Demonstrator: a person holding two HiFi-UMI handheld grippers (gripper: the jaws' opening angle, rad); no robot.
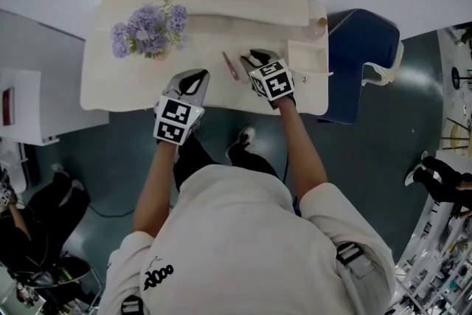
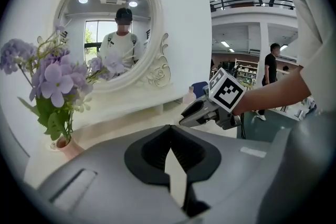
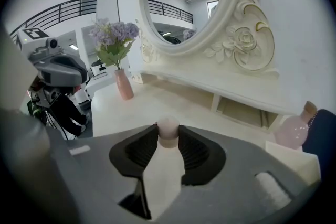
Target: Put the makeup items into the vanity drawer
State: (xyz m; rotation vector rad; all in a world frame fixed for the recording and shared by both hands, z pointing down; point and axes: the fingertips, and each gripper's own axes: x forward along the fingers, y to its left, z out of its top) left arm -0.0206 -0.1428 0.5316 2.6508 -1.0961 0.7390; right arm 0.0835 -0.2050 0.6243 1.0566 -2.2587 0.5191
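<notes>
Two grippers over cream vanity worktop (image 1: pixel 125 88). Right gripper (image 3: pixel 168 134) fingers part-open, clamped on small pale-pink round-topped tube (image 3: pixel 168 125), mid-worktop. Left gripper (image 2: pixel 169 139) fingers together, empty. Step: pickup. Next, prob. carry tube right to open cream drawer (image 1: pixel 308 57); slim pink pencil (image 1: pixel 231 64) waits.

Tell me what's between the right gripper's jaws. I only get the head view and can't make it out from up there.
Observer: The right gripper view shows the right gripper closed on a small pink tube. Both jaws press its sides just below its rounded top.
Operator: And the left one, is it carrying anything?
Observer: No. In the left gripper view, the left gripper has its jaw tips together with nothing between them.
</notes>
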